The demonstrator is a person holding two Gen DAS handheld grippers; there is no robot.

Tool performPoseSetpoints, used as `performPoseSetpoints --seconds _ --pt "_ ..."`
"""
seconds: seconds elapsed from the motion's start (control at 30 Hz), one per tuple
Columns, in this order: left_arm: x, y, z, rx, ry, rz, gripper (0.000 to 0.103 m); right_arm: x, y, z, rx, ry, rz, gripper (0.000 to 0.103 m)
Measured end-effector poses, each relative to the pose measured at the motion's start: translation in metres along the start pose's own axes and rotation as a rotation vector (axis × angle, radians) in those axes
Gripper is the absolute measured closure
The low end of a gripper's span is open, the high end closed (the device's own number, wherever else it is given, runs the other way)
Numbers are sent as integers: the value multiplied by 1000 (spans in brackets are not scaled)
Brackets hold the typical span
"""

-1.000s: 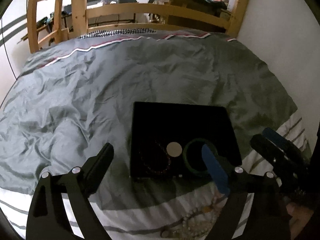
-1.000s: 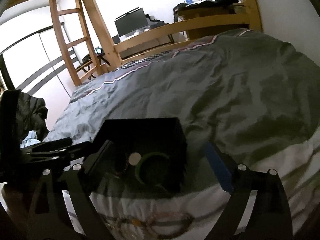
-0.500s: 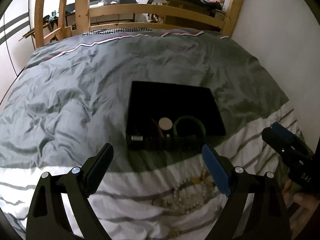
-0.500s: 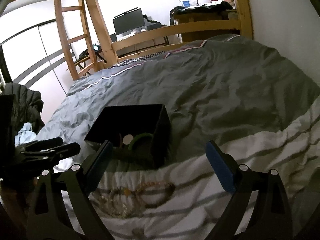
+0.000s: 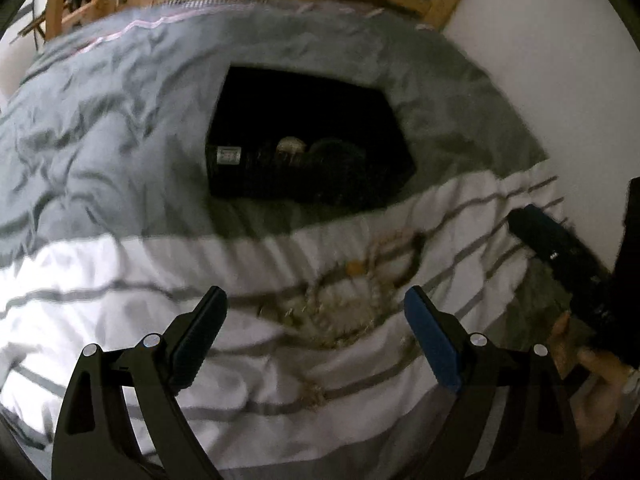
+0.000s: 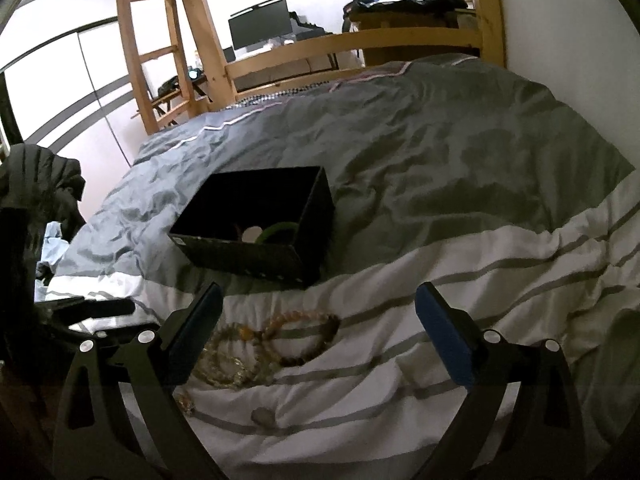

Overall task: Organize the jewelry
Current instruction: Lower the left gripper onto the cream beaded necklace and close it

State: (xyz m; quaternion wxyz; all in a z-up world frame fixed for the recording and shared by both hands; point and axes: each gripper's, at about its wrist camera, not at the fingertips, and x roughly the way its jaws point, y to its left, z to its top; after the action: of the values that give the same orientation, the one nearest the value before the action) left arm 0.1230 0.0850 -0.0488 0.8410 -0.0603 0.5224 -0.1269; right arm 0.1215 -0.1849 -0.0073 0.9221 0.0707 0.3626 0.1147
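A black open box (image 5: pixel 308 148) (image 6: pixel 256 232) sits on the bed. Inside it lie a green bangle (image 6: pixel 278 231) and a pale round piece (image 6: pixel 250 234). A tangle of beaded necklaces (image 5: pixel 352 292) (image 6: pixel 264 344) lies on the white striped part of the quilt, in front of the box. My left gripper (image 5: pixel 316 336) is open and empty, just short of the beads. My right gripper (image 6: pixel 320 332) is open and empty, above the beads. Each gripper shows at the edge of the other's view, the right one (image 5: pixel 560 252) and the left one (image 6: pixel 92 308). The left wrist view is blurred.
A grey quilt (image 6: pixel 440 152) covers the bed, with a wooden bed frame (image 6: pixel 360 40) and ladder (image 6: pixel 152 48) beyond. A white wall (image 5: pixel 560 60) runs along the right side. A dark jacket (image 6: pixel 36 184) hangs at the left. A small pale pendant (image 6: pixel 262 416) lies near the bed's front edge.
Both grippers have pulled back from over the box toward the bed's front edge. The beaded necklaces now lie between the fingers of each. Both stay open.
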Motion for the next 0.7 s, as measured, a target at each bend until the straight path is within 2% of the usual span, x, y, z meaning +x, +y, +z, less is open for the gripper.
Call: performPoseSetpoints --seconds 0.1,0.27,0.33,0.4,0.47,0.53,0.6,0.67,0.7 --pt "12 -3 -2 27 30 48 15 7 -4 -2 13 30 -24 7" --pt "23 -11 -1 82 15 101 15 28 -10 -9 19 102 -59 7" --pt "36 -14 -2 101 43 122 17 35 -8 -11 3 126 -65 7" --pt "48 -16 -1 114 85 112 34 44 -4 -14 -27 145 -78 7" --pt "59 -17 -2 121 114 111 39 50 0 -15 -55 150 -95 7" --pt "68 -18 0 132 118 149 44 57 2 -16 -77 159 -112 8" --pt "74 -18 2 139 119 168 44 67 4 -18 -98 175 -141 11" --pt "79 -19 5 152 112 183 45 80 5 -20 -134 189 -189 27" --pt "82 -20 6 160 116 194 50 86 6 -20 -144 203 -193 31"
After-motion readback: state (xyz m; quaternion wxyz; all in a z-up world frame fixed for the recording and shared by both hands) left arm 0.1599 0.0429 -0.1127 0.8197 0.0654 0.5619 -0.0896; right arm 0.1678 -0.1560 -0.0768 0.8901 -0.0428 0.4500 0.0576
